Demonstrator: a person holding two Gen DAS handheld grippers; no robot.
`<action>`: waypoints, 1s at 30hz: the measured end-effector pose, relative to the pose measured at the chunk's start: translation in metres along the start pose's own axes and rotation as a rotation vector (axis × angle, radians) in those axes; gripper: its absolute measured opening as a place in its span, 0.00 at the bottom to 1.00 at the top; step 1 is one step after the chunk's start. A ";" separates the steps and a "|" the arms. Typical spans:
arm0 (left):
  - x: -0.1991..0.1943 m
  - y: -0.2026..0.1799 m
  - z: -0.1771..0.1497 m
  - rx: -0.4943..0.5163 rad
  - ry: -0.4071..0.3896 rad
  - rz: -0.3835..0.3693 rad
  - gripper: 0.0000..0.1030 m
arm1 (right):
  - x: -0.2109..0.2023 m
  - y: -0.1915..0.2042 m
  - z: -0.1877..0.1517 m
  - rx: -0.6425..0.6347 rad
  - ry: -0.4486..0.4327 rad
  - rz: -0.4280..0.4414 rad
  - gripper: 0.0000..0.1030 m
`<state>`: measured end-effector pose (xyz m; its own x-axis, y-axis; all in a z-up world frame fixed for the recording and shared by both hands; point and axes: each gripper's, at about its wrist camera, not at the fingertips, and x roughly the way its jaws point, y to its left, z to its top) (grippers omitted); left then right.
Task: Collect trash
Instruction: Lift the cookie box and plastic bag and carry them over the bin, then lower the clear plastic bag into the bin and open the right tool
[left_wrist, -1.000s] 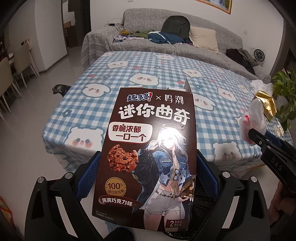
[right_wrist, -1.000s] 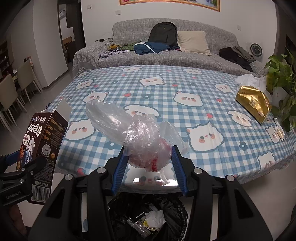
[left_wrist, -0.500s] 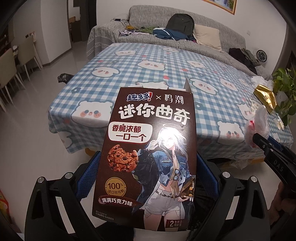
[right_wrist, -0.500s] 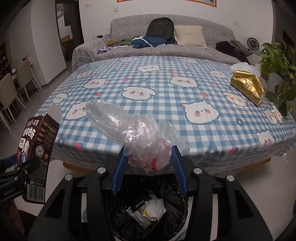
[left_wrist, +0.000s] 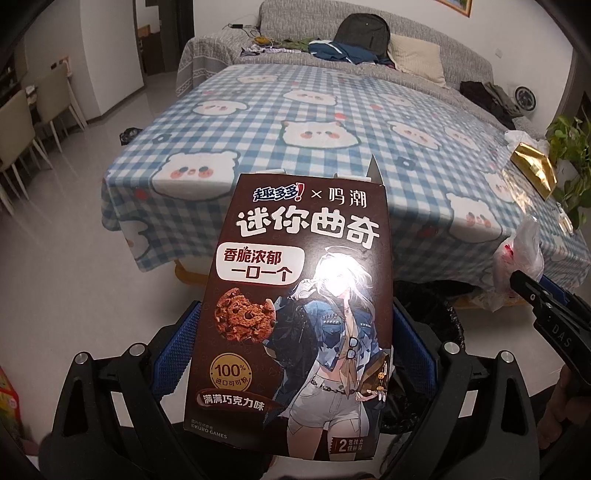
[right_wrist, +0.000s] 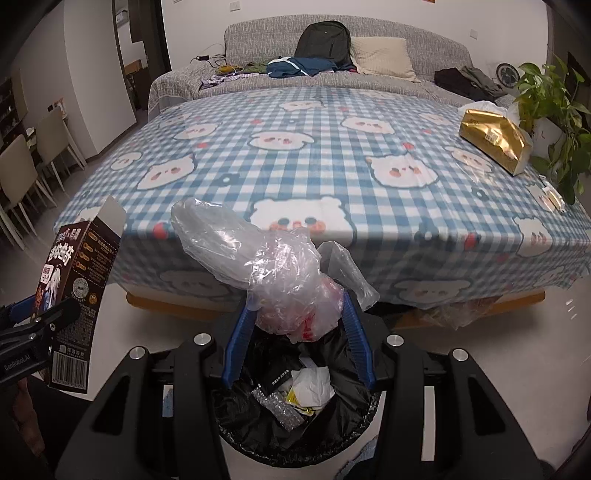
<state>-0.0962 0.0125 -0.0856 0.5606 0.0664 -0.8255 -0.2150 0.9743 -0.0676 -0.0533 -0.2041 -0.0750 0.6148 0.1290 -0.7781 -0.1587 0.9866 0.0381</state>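
My left gripper (left_wrist: 295, 325) is shut on a brown cookie box (left_wrist: 295, 314), held upright with its top flap open; the same cookie box (right_wrist: 74, 288) shows at the left edge of the right wrist view. A crumpled clear plastic bag (right_wrist: 288, 284) with red print sits pinched between the blue pads of my right gripper (right_wrist: 299, 317). That plastic bag (left_wrist: 521, 266) also appears at the right of the left wrist view. Directly under the right gripper stands a trash bin (right_wrist: 332, 432) lined with a black bag and holding paper and wrappers.
A table under a blue checked cloth with bear faces (right_wrist: 332, 155) fills the middle. A gold packet (right_wrist: 495, 140) lies near its right edge beside a potted plant (right_wrist: 550, 110). A grey sofa (right_wrist: 424, 48) with a backpack stands behind. Chairs (right_wrist: 22, 173) stand at the left.
Both grippers have drawn back from the table and sunk lower. The bin has come into fuller view beneath the right gripper. Both grips are unchanged.
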 end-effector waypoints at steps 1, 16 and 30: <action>0.003 0.001 -0.003 0.001 0.007 0.003 0.90 | 0.003 0.000 -0.003 0.000 0.009 -0.002 0.45; 0.069 0.025 -0.033 -0.030 0.096 0.025 0.90 | 0.068 0.002 -0.044 0.001 0.148 -0.011 0.45; 0.119 0.026 -0.047 -0.016 0.143 0.038 0.90 | 0.117 0.005 -0.065 0.012 0.230 -0.010 0.45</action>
<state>-0.0731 0.0354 -0.2117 0.4324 0.0712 -0.8989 -0.2474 0.9680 -0.0424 -0.0328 -0.1908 -0.2064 0.4237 0.0944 -0.9009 -0.1434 0.9890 0.0362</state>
